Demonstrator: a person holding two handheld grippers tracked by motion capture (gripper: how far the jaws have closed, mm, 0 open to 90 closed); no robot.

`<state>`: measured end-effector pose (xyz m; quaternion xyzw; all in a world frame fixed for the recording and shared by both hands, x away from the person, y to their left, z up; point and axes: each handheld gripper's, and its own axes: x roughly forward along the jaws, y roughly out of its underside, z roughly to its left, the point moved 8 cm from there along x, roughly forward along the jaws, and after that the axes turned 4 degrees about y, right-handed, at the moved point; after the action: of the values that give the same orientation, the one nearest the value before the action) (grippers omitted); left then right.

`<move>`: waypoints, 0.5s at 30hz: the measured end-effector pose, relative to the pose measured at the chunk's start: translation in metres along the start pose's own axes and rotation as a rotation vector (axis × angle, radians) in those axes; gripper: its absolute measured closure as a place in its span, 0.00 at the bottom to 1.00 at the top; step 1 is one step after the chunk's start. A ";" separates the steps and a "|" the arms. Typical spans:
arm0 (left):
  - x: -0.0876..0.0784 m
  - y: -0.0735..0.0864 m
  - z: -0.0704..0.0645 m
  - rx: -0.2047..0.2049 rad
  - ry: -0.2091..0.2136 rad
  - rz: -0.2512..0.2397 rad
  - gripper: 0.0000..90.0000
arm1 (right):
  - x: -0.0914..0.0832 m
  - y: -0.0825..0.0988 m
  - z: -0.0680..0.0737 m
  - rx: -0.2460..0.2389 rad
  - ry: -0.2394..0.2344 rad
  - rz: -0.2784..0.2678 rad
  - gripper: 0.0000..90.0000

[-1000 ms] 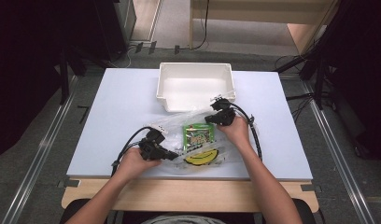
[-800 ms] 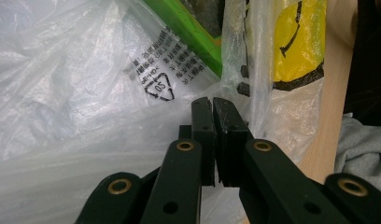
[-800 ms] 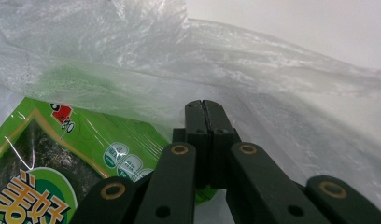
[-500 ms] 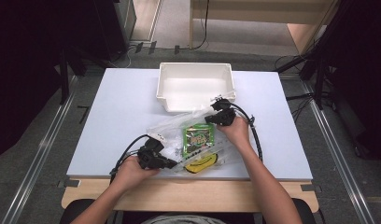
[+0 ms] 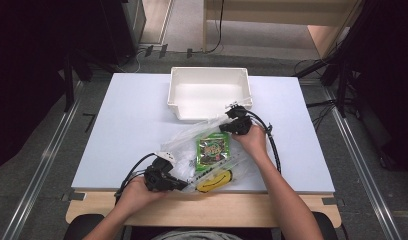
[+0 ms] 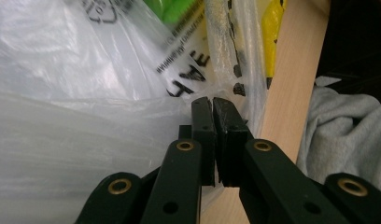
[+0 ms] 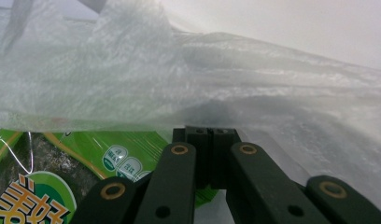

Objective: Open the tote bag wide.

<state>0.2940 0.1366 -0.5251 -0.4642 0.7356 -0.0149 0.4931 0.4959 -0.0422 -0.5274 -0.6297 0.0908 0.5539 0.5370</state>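
Pinching the clear plastic bag [image 5: 202, 150] at opposite edges, both grippers' jaws are clamped on its film.

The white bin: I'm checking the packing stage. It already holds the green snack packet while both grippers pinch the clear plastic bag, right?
Not quite. The white bin is empty in the high view; the green snack packet lies inside the clear plastic bag on the table. Both grippers, left and right, do pinch the bag.

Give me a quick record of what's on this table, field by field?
surface: white table
bag: clear plastic bag, lying flat
inside bag: green snack packet, yellow item
left hand-held gripper: shut on the bag's near edge
right hand-held gripper: shut on the bag's far edge
behind bag: white bin, nothing in it
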 end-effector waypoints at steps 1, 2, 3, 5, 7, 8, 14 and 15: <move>0.001 0.003 -0.003 -0.001 0.008 0.008 0.99 | 0.000 0.000 0.000 0.002 0.001 -0.001 1.00; 0.001 0.003 -0.003 -0.001 0.008 0.008 0.99 | 0.000 0.000 0.000 0.002 0.001 -0.001 1.00; 0.002 0.004 -0.004 -0.001 0.008 0.010 0.99 | 0.000 0.000 0.000 0.003 0.002 -0.002 1.00; 0.002 0.007 -0.005 0.001 0.008 0.016 0.99 | 0.001 -0.001 0.000 0.004 0.006 -0.005 1.00; 0.001 0.008 -0.003 -0.004 0.007 0.015 0.98 | 0.002 -0.002 0.000 0.007 0.022 -0.020 1.00; 0.000 0.007 -0.002 -0.012 0.007 0.005 0.98 | 0.002 -0.003 0.001 0.011 0.025 -0.017 1.00; 0.001 0.000 0.000 -0.015 -0.001 -0.020 0.97 | -0.002 -0.003 0.005 0.001 0.007 -0.018 1.00; 0.000 -0.003 0.000 -0.012 -0.006 -0.032 0.96 | -0.004 -0.005 0.007 -0.003 -0.007 -0.027 1.00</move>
<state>0.2955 0.1349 -0.5239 -0.4790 0.7265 -0.0170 0.4924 0.4933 -0.0367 -0.5198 -0.6298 0.0796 0.5490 0.5436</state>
